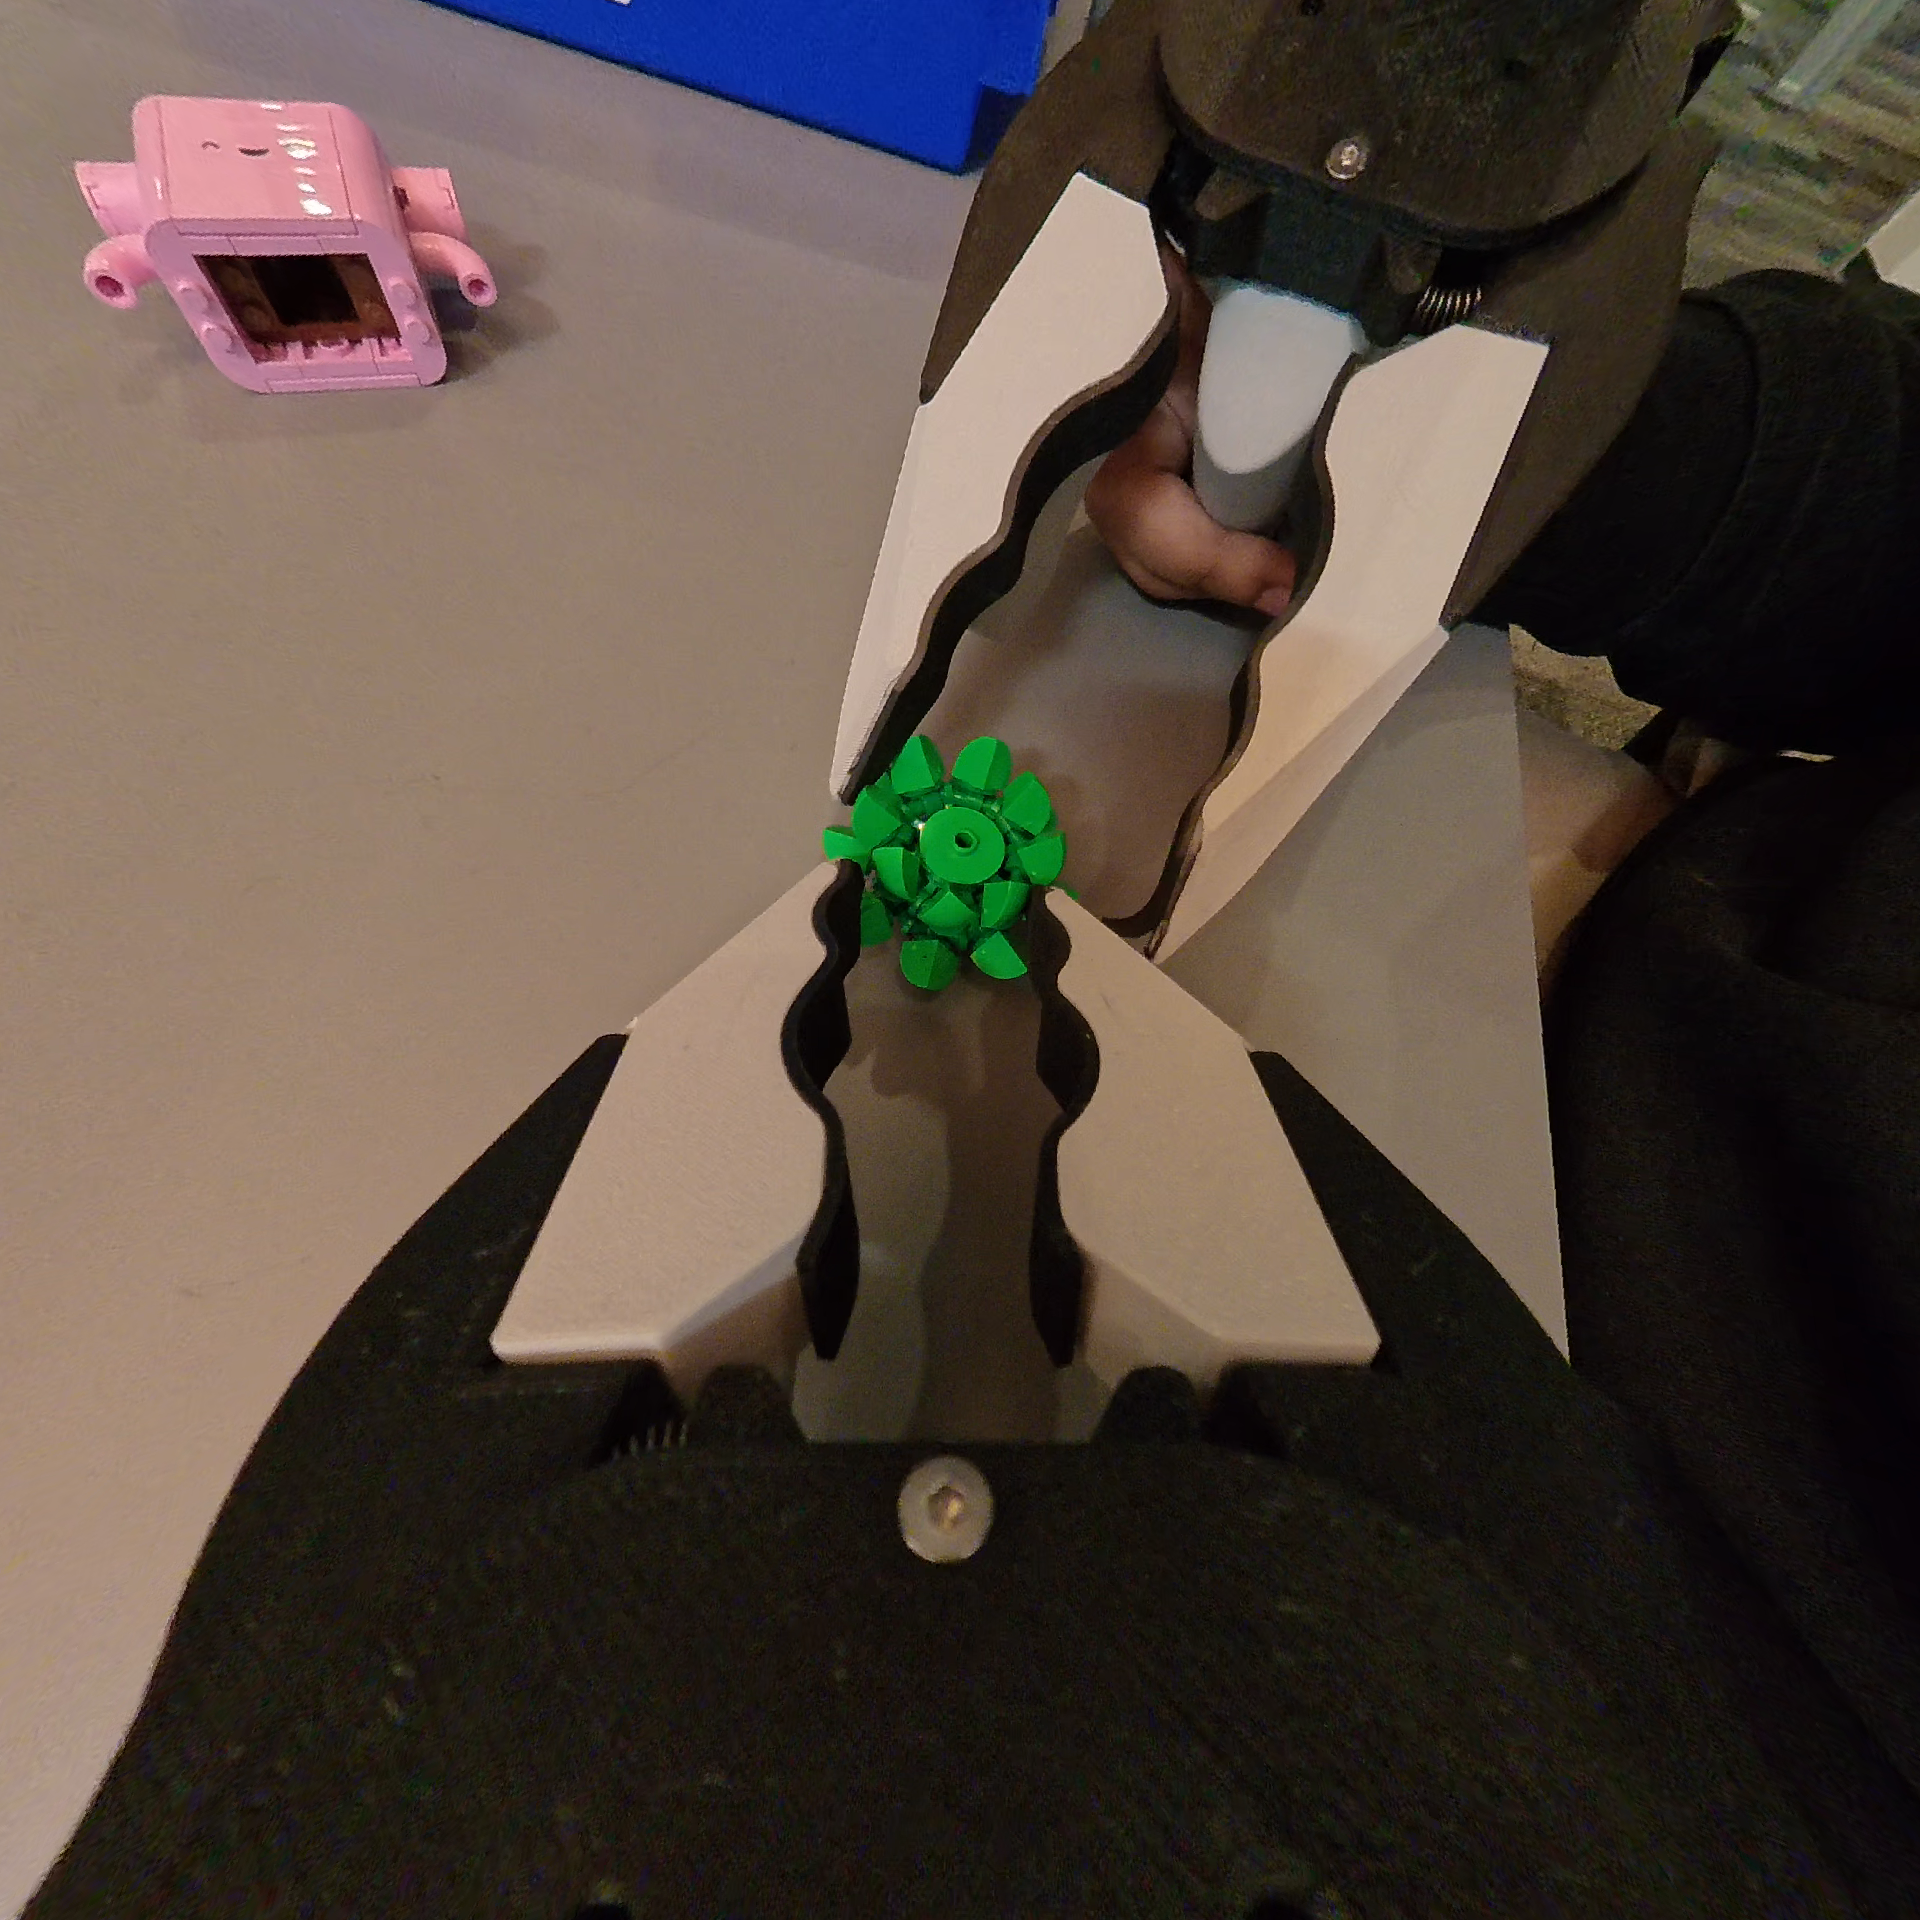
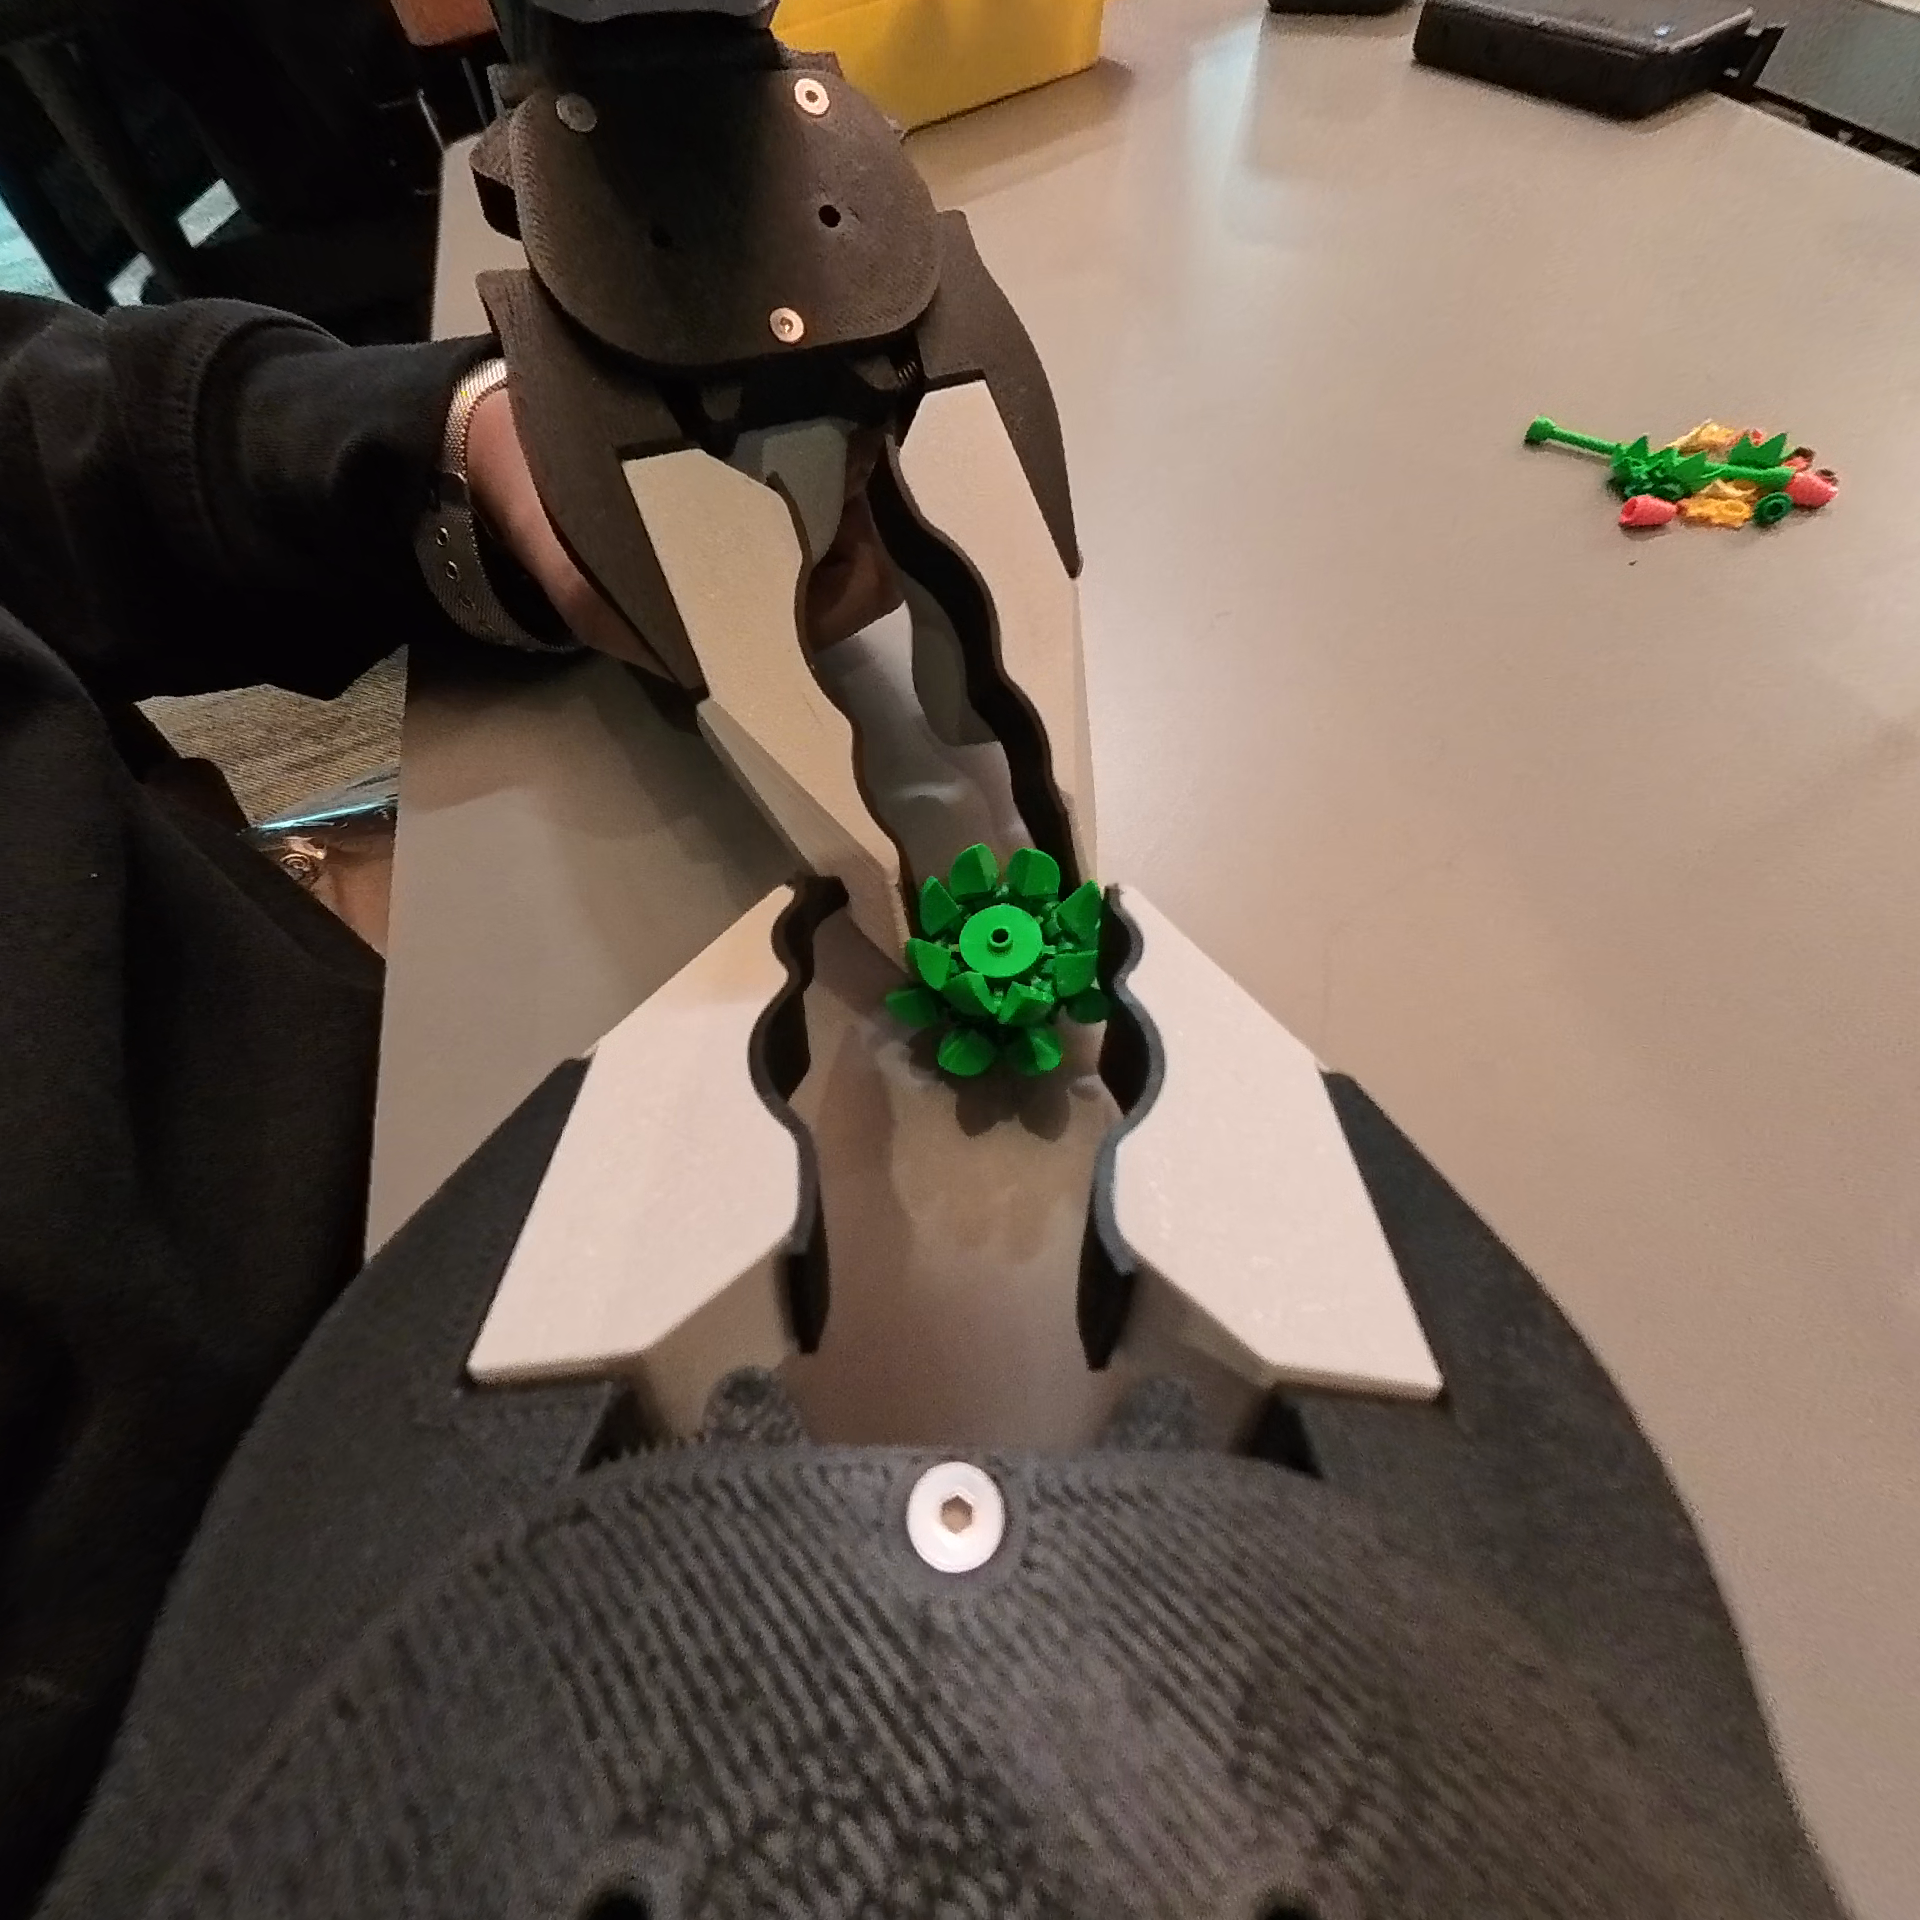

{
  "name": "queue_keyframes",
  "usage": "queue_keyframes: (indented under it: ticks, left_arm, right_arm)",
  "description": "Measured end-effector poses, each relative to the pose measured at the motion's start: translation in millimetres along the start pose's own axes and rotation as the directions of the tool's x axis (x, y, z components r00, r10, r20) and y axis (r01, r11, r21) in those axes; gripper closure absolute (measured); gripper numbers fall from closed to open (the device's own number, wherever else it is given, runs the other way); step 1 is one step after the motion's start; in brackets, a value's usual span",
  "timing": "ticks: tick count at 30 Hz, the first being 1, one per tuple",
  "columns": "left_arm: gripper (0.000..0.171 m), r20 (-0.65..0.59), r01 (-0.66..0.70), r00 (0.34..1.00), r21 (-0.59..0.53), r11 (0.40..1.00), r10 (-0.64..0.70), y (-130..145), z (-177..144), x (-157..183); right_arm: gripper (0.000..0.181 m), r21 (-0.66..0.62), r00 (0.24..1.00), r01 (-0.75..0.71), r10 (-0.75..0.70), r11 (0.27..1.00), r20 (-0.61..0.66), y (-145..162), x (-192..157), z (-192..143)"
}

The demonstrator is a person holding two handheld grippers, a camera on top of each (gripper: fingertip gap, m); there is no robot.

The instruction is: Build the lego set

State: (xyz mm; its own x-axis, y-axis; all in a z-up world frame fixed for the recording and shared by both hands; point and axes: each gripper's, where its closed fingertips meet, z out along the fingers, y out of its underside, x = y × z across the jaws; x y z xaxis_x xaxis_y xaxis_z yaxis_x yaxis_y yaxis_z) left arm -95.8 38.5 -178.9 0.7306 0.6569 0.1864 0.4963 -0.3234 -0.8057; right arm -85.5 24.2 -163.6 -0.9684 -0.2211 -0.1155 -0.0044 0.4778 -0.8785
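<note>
A green leafy lego cluster (image 1: 951,862) with a round stud on top sits between the fingertips of my left gripper (image 1: 943,909), which is shut on it just above the grey table (image 1: 416,831). My right gripper (image 1: 1008,847) comes in from the opposite side, open, with its jaws spread around the cluster; one finger (image 1: 868,748) touches the leaves. In the right wrist view the cluster (image 2: 997,956) lies between my right gripper's (image 2: 961,899) open tips, against the right finger (image 2: 1164,997). The left gripper (image 2: 987,894) holds it from the far side.
A pink lego pot with a face (image 1: 281,239) lies on its side at the far left, a blue bin (image 1: 831,62) behind it. Loose green, red and yellow pieces (image 2: 1704,478) lie at the right. A yellow bin (image 2: 956,42) and a black case (image 2: 1590,42) stand at the back. Left and right tips are no more than a few centimetres apart.
</note>
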Motion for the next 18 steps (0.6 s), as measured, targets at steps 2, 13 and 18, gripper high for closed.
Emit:
queue_keyframes:
  ticks: [2, 13, 18]
  left_arm:
    - [0.14, 0.005, 0.002, 1.0, 0.0, 1.0, -0.002, 0.0, 0.0, -0.9]
    - [0.134, -0.033, 0.041, 0.999, 0.036, 0.998, -0.04, -2.6, -5.2, 0.9]
    - [0.135, -0.048, 0.036, 0.998, 0.04, 0.999, -0.034, -2.4, -6.3, 3.7]
  right_arm:
    - [0.128, 0.001, 1.0, -0.017, 0.017, 1.0, 0.003, 0.5, 0.4, -1.3]
    - [0.134, -0.003, 1.0, -0.011, 0.011, 1.0, -0.006, 4.0, -1.2, -6.3]
    - [0.143, 0.01, 1.0, -0.023, 0.023, 1.0, -0.009, 3.0, 0.4, -8.6]
